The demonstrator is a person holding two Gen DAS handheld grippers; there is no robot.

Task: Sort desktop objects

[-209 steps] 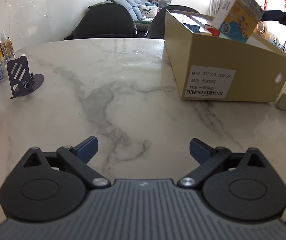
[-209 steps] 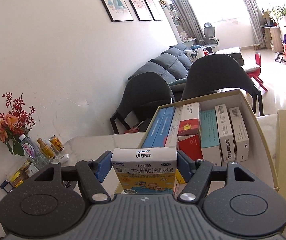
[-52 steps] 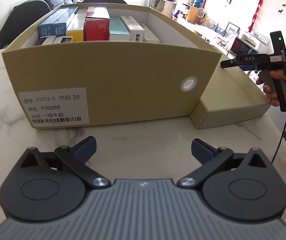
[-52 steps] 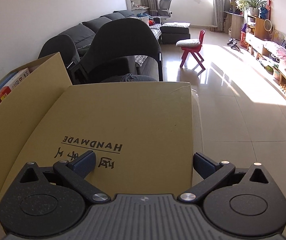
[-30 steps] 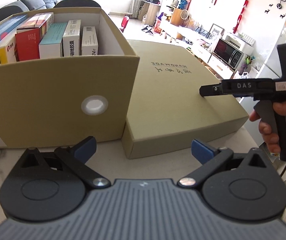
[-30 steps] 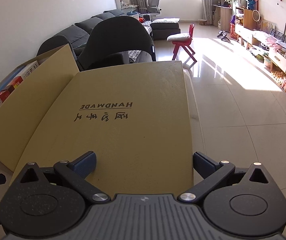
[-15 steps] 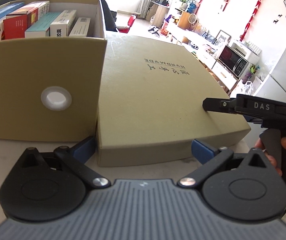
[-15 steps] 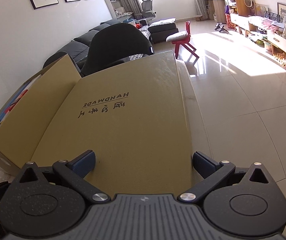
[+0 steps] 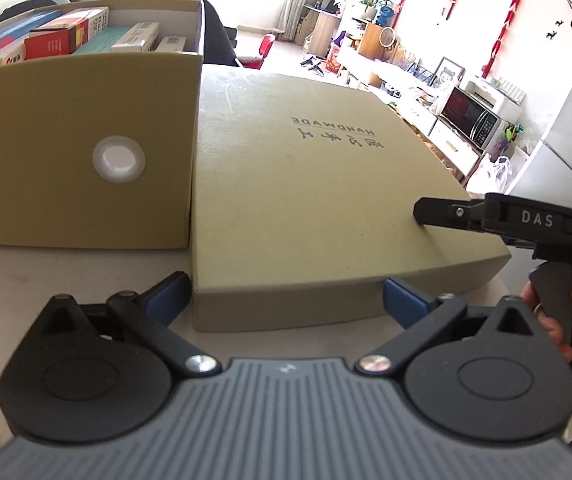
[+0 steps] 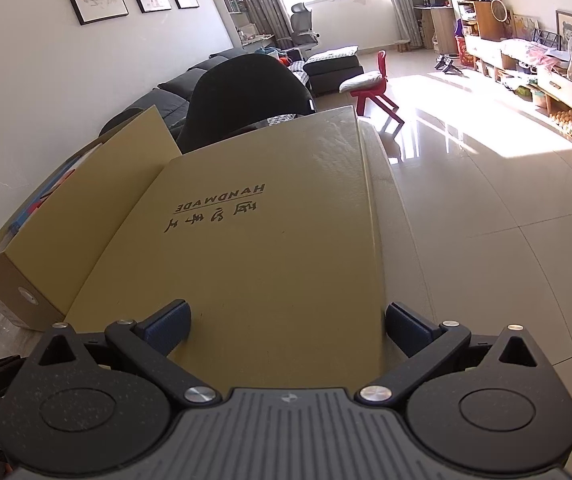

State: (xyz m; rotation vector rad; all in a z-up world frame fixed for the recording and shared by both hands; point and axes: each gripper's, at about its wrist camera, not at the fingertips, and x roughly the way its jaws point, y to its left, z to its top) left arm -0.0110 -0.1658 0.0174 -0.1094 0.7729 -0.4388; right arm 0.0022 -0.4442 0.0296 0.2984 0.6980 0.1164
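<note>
Both grippers have closed in on the lid (image 9: 306, 184) since 0.5 s ago, and the left gripper (image 9: 286, 292) now straddles its near edge. Largest first: the box (image 9: 77, 152), packed with 6 or so upright cartons (image 9: 57, 40), sits at 10 o'clock from the left gripper, its wall touching the lid's left side. That flat lid lies on the table (image 9: 25, 280), at 12 o'clock to both grippers. The left gripper's jaws are spread wide, empty, flanking the lid's front corners. The right gripper (image 10: 286, 324) is likewise released, its left finger (image 10: 165, 326) over the lid top. To lift well, I judge both should pinch opposite edges evenly and raise the lid level.
</note>
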